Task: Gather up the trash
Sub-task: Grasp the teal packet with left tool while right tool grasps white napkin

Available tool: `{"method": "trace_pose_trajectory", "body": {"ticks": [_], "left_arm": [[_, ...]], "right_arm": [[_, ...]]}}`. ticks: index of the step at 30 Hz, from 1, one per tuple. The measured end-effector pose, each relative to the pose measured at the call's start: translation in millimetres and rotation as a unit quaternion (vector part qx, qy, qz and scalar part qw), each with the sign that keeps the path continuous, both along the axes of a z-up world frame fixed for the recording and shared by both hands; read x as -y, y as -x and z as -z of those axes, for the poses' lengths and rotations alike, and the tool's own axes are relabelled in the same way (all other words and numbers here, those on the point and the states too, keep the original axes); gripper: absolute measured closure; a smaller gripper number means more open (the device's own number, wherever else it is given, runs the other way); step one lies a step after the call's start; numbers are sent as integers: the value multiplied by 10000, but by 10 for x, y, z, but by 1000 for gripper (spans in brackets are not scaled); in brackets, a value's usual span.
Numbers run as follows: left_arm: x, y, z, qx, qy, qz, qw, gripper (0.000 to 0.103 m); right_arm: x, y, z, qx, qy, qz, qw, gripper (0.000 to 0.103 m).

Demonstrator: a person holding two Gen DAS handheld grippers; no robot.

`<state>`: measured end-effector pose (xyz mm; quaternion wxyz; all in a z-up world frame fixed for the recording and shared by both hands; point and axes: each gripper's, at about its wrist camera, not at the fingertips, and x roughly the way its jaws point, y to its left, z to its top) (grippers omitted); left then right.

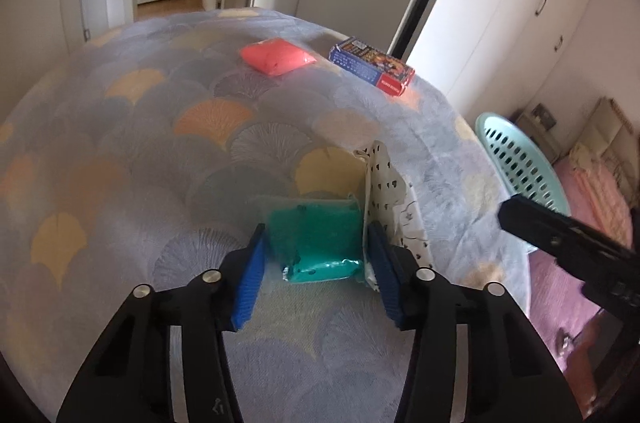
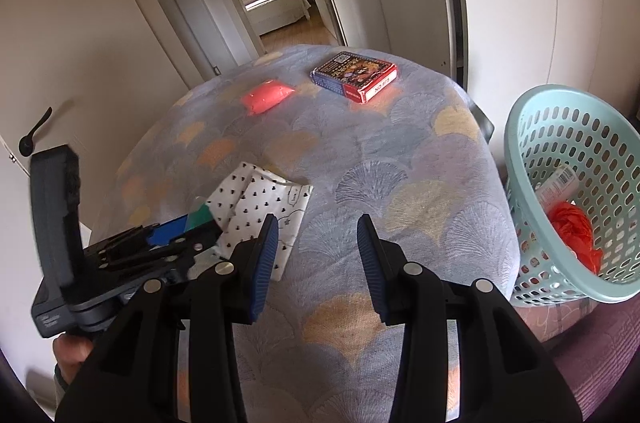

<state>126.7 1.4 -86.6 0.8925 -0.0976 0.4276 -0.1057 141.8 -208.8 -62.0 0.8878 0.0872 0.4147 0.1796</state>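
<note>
Left gripper low over the fan-patterned bedspread, blue pads either side of a green packet; jaws spread around it, left pad just at its edge, right pad wedged between the packet and a spotted white wrapper standing against it. Whether the pads actually press the packet, cannot tell. Farther back on the bed: pink pouch, then a blue-and-red carton to its right, apart from each other. Pale green basket beyond the bed's right edge. From the right wrist view: spotted wrapper lies flat-ish, folded, just right of the left tool. Right gripper hovers above bare bedspread, jaws spread wide, holding nothing. Basket tilted beside the bed at far right, holding a barcoded tube and crumpled orange plastic.
</note>
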Motion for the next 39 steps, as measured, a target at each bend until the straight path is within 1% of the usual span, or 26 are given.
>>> {"method": "trace_pose_trajectory", "body": {"ticks": [2, 4, 6, 8, 9, 10, 11, 13, 15, 17, 19, 22, 24, 27, 28, 30, 34, 37, 39], "left_arm": [[-80, 67, -40, 79, 190, 21, 9998, 61], [-128, 111, -69, 89, 270, 59, 9996, 63], [-182, 152, -81, 84, 192, -29, 9998, 63], [-253, 179, -80, 74, 215, -86, 9997, 63], [-285, 200, -78, 61, 264, -74, 9996, 61], [-319, 222, -69, 42, 326, -29, 9995, 53], [-350, 241, -60, 18, 383, 11, 9993, 49], [-436, 282, -58, 84, 385, -147, 9991, 49], [-533, 270, -26, 17, 438, -281, 9986, 51], [-636, 264, 17, -70, 702, -301, 9971, 51], [-670, 268, 24, -61, 818, -297, 9962, 51], [-571, 235, 10, -60, 599, -206, 9980, 51], [-458, 189, 14, -64, 543, -66, 9985, 51], [-349, 118, 22, -62, 427, 10, 9991, 51], [-312, 106, 16, -43, 360, 33, 9993, 56], [-281, 106, 18, -36, 309, 79, 9995, 57], [-432, 176, 25, 3, 499, -200, 9986, 59], [-623, 260, 21, 18, 642, -437, 9970, 59], [-747, 314, 15, 44, 708, -592, 9957, 59]], "right_arm": [[-44, -27, 36, -58, 7, -42, 10000, 65], [-111, -57, 80, -138, -2, -111, 9998, 65], [-200, -77, 125, -202, 1, -197, 9996, 65], [-292, -83, 153, -230, 32, -278, 9993, 65], [-335, -84, 168, -240, 53, -319, 9992, 65], [-372, -83, 182, -251, 75, -343, 9991, 65], [-404, -85, 200, -272, 93, -364, 9989, 65], [-454, -94, 234, -317, 110, -393, 9987, 65], [-490, -86, 245, -341, 130, -400, 9985, 65], [-506, -75, 246, -331, 146, -413, 9985, 65], [-516, -66, 241, -316, 168, -418, 9985, 65], [-515, -81, 253, -339, 150, -399, 9985, 65], [-508, -87, 254, -347, 147, -393, 9985, 65], [-475, -76, 250, -354, 139, -378, 9986, 65], [-463, -72, 247, -354, 139, -375, 9986, 65], [-449, -60, 241, -345, 152, -371, 9986, 65], [-437, 7, 210, -272, 128, -459, 9985, 65], [-562, 105, 199, -172, 102, -676, 9975, 52], [-704, 161, 203, -93, 174, -820, 9964, 50]]}}
